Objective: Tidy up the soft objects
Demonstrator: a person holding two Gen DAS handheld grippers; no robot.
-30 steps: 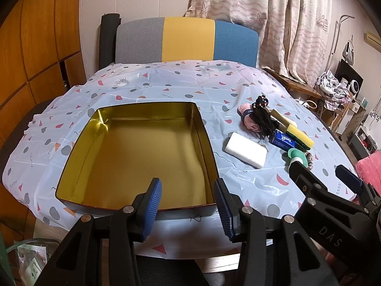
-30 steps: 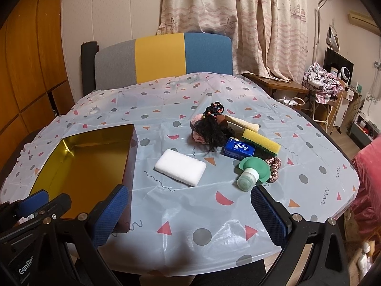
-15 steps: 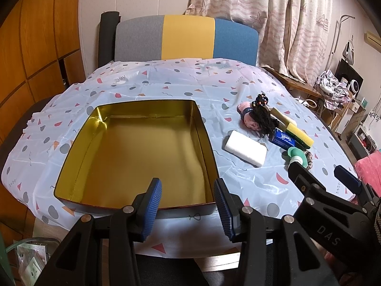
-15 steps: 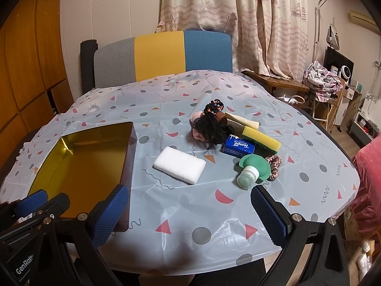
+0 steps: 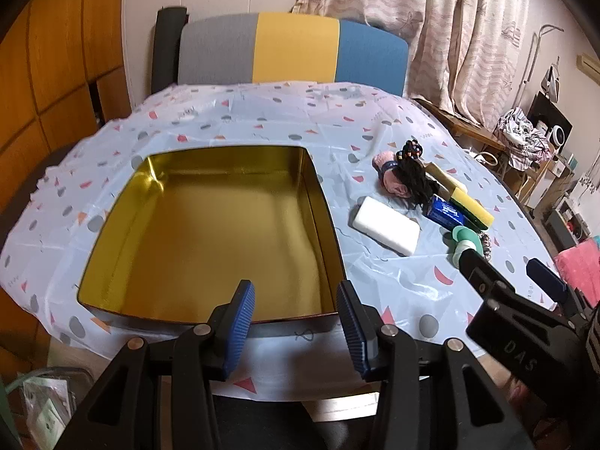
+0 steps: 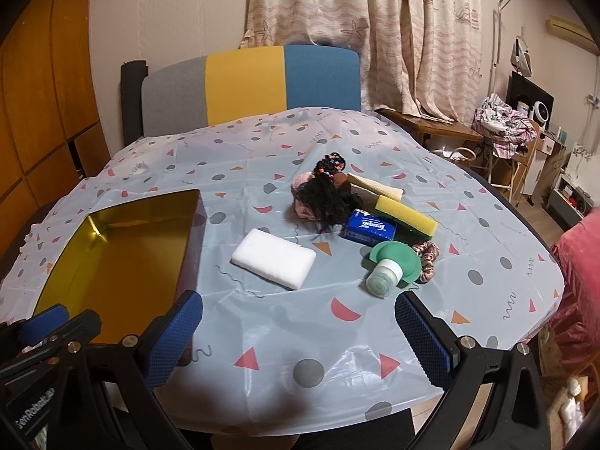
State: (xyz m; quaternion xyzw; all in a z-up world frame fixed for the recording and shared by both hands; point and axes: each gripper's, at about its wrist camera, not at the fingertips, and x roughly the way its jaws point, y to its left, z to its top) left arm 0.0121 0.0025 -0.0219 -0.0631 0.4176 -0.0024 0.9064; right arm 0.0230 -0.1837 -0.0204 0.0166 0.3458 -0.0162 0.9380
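An empty gold tin tray (image 5: pixel 322 202) (image 6: pixel 187 232) sits on the left of the table. To its right lie a white sponge (image 5: pixel 386 225) (image 6: pixel 273 257), a black-haired doll head (image 5: pixel 407 180) (image 6: pixel 322 198), a yellow-green sponge (image 5: pixel 472 210) (image 6: pixel 407 217), a blue tissue pack (image 5: pixel 448 213) (image 6: pixel 369 227), a green squeeze bottle (image 5: pixel 463 242) (image 6: pixel 390 266) and a pink scrunchie (image 6: pixel 427 258). My left gripper (image 5: pixel 294 332) hangs open over the tray's near rim, holding nothing. At the table's near edge my right gripper (image 6: pixel 296 337) (image 5: pixel 506 273) stands wide open and empty.
A patterned plastic cloth (image 6: pixel 285 150) covers the table. A grey, yellow and blue chair back (image 6: pixel 243 82) stands behind it, with curtains (image 6: pixel 367 30) beyond. Cluttered shelves (image 6: pixel 525 142) are at the right, and wooden panels (image 5: pixel 56 56) at the left.
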